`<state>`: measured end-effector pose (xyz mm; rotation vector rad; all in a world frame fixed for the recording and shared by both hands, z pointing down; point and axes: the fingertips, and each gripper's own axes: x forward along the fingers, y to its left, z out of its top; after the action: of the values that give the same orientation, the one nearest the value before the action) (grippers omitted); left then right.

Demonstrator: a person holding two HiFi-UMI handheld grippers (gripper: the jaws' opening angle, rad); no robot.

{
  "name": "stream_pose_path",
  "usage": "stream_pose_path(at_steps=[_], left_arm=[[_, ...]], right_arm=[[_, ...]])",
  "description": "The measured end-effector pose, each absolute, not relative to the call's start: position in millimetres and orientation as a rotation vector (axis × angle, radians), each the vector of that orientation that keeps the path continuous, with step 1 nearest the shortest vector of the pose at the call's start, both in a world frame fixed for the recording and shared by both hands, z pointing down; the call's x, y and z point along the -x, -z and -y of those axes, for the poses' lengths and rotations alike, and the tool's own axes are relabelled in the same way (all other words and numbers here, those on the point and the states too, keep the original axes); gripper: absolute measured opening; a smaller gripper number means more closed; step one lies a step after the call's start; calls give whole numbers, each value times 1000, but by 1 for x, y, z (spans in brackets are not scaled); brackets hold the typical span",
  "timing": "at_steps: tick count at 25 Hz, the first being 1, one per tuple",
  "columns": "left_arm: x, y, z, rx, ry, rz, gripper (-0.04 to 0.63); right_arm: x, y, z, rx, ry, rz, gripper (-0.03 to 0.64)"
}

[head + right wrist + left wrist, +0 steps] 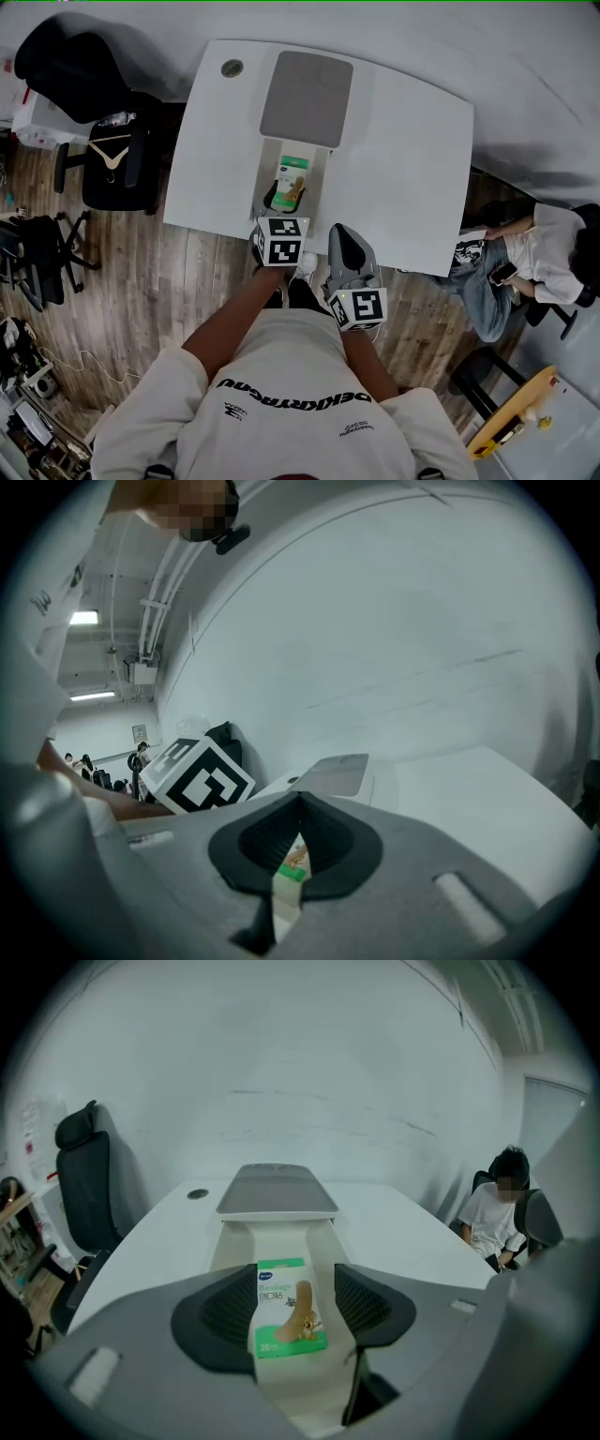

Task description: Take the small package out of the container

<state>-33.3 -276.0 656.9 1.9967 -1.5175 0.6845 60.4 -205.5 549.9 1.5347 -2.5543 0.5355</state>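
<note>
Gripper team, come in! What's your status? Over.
Left gripper open, jaws either side of small package. Right gripper shut, empty. Package lying in open container, nothing covering it.

left gripper (292,1309): reached forward, tilted steeply downward, jaws standing apart. right gripper (298,808): held back, nearly level, jaws closed together at tips, empty.

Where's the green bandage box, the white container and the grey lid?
bandage box (289,1309), left gripper view, middle of its front.
white container (231,1246), left gripper view, its left wall.
grey lid (307,98), head view, middle of its top.
</note>
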Motion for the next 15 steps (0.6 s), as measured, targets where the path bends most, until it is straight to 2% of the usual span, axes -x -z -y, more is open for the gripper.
stream_pose_path(at_steps=[10,15], left_arm=[[33,-688,284,-1879,-741,1461,322],[34,-704,289,-1826,-785,1440,331]], right_arm=[[-64,-555,206,-1528,-546,2545,-2],[-66,-558,205,-1529,-556,2539,-2]])
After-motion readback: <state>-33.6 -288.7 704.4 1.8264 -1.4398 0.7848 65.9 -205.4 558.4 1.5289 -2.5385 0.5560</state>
